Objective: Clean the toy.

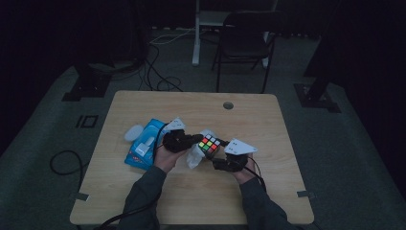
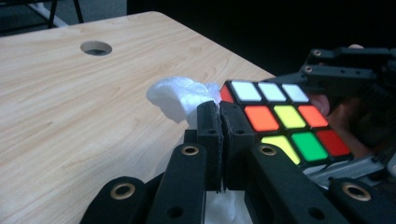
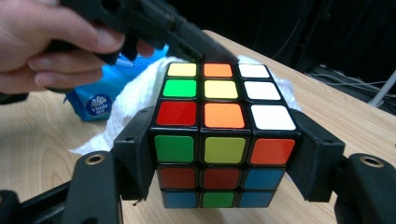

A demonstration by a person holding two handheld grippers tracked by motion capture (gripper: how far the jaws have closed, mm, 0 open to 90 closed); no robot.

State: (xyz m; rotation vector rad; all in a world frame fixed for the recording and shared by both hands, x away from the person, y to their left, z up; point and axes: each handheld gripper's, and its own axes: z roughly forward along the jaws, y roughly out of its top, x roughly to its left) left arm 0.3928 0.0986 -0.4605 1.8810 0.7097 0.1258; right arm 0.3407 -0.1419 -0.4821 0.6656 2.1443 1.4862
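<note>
A scrambled Rubik's cube (image 1: 209,144) (image 3: 215,135) is held just above the middle of the wooden table (image 1: 191,191). My right gripper (image 1: 216,154) (image 3: 219,154) is shut on it, one jaw on each side face. My left gripper (image 1: 196,139) (image 2: 219,109) comes in from the left with its jaws shut on a crumpled white tissue (image 1: 195,154) (image 2: 180,95). Its tips rest at the cube's top face (image 2: 280,121). In the right gripper view the tissue (image 3: 135,100) spreads behind and to the left of the cube.
A blue tissue pack (image 1: 143,143) (image 3: 93,102) lies left of my hands, with a small white object (image 1: 134,132) beside it. The table has a round cable hole (image 1: 228,105) (image 2: 95,47) near its far edge. A dark chair (image 1: 244,38) stands beyond the table.
</note>
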